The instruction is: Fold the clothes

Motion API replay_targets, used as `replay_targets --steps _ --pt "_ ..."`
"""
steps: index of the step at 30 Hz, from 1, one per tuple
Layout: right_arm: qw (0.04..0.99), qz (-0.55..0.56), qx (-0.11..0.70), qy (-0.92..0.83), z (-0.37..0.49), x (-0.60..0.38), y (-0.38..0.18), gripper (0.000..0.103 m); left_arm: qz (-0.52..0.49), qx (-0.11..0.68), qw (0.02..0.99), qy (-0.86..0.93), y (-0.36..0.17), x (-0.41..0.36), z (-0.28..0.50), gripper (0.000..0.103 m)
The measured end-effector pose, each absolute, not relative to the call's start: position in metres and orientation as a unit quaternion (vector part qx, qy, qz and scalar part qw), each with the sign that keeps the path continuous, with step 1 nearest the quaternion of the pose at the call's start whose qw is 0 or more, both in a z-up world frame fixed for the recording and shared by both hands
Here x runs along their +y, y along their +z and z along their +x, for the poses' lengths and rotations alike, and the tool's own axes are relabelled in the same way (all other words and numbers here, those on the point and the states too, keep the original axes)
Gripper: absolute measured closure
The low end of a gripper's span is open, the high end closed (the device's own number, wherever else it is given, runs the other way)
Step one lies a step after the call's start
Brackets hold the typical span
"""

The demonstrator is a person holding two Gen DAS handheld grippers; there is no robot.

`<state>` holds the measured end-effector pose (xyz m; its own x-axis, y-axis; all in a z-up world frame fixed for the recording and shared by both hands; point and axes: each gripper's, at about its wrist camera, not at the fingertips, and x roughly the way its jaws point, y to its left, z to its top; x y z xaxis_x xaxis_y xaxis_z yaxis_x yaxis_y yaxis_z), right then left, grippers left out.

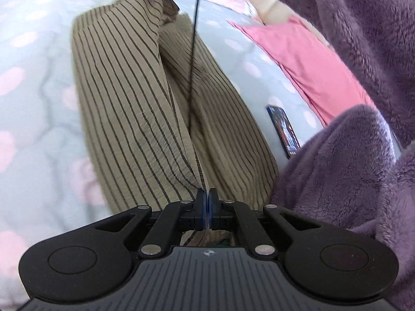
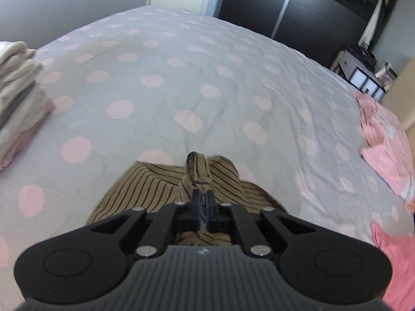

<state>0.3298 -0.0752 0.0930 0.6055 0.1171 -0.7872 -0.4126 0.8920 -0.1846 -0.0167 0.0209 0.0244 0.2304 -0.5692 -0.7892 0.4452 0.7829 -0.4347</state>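
Grey bedding printed with pale pink dots (image 2: 197, 77) covers the bed that fills both views, and behind it in the right wrist view we see a black wardrobe (image 2: 298, 7) and a small white shelf unit (image 2: 363, 75) against the far wall.

We count one task garment: a beige cloth with thin dark stripes (image 1: 124, 98), stretched out along the bed. In the left wrist view it runs away from us in two long folds. Our left gripper (image 1: 206, 202) has its jaws pressed together on the near edge of this cloth, with no gap showing between the pads. Our right gripper (image 2: 201, 203) has its jaws almost fully closed, pinching a bunched-up end of the same striped cloth that pokes up just beyond the fingertips.

Around it we count one stack of folded pale clothes (image 2: 18, 98) at the left edge of the bed in the right wrist view, well apart from the striped cloth, and pink patterned fabric (image 2: 386, 140) along the right edge. In the left wrist view one dark flat phone-like object (image 1: 282, 129) lies on the bedding just beside the striped cloth, a pink pillow (image 1: 298, 59) lies beyond it, and a fuzzy purple sleeve (image 1: 350, 155) crowds the right side. One thin black cable (image 1: 194, 51) hangs across the striped cloth.
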Motion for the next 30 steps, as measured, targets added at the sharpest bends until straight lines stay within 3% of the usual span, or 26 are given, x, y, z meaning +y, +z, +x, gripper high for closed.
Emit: replay_targets --steps 15,27,30 --pt "0.835 -0.18 0.518 0.053 0.352 -0.154 -0.007 0.1 -0.007 0.592 0.717 -0.367 -0.026 -0.024 -0.009 0.103" --pt "0.84 -0.133 0.521 0.071 0.34 -0.171 0.009 0.099 -0.002 0.604 0.716 -0.35 -0.033 -0.015 -0.019 0.103" --pt "0.845 -0.104 0.519 0.076 0.339 -0.174 0.006 0.09 -0.002 0.599 0.724 -0.342 -0.035 -0.017 -0.02 0.103"
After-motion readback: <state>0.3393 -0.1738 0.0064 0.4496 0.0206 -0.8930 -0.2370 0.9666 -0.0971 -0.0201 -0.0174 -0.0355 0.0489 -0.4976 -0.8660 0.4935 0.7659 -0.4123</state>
